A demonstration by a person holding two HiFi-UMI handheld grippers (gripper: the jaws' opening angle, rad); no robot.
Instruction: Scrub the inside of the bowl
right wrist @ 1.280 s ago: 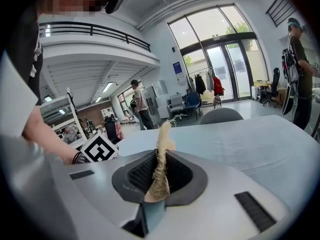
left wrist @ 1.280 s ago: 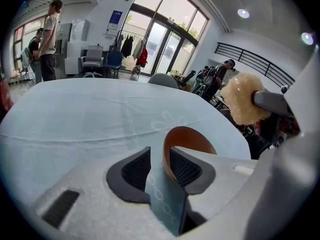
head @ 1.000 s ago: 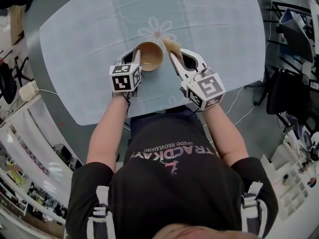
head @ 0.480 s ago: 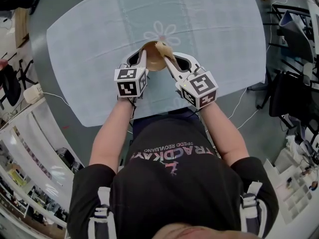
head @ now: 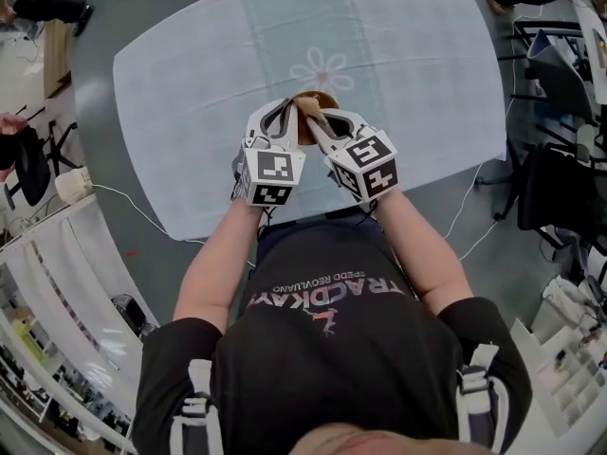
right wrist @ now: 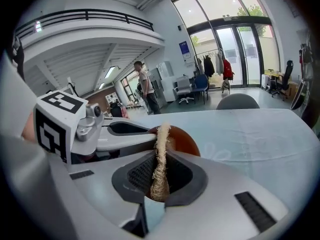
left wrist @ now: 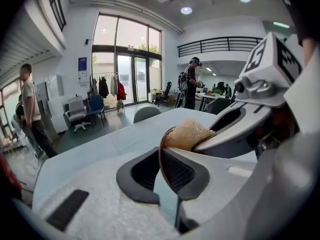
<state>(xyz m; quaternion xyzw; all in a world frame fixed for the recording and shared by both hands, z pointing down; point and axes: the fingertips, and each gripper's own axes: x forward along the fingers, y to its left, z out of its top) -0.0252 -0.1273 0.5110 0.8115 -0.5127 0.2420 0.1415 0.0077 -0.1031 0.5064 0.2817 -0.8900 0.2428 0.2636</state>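
A brown wooden bowl (head: 324, 100) hangs tilted above the table, between both grippers. My left gripper (head: 287, 114) is shut on the bowl's thin rim (left wrist: 160, 156), which runs edge-on between its pads. My right gripper (head: 315, 119) is shut on a tan fibrous scrubber (right wrist: 160, 159). The scrubber (left wrist: 187, 133) presses into the bowl's inside (right wrist: 183, 140). In the left gripper view the right gripper (left wrist: 235, 134) reaches in from the right. In the right gripper view the left gripper (right wrist: 117, 134) comes in from the left. Most of the bowl is hidden by the jaws in the head view.
A table (head: 408, 55) with a pale blue cloth and a flower print (head: 322, 67) lies below the grippers. Chairs and gear crowd the right side (head: 555, 74). A white cable (head: 128, 202) trails on the floor at left. People stand in the room (left wrist: 31, 109).
The bowl has come up off the table and tipped on edge. Both grippers have drawn together and toward the person. The scrubber has moved from beside the bowl into it.
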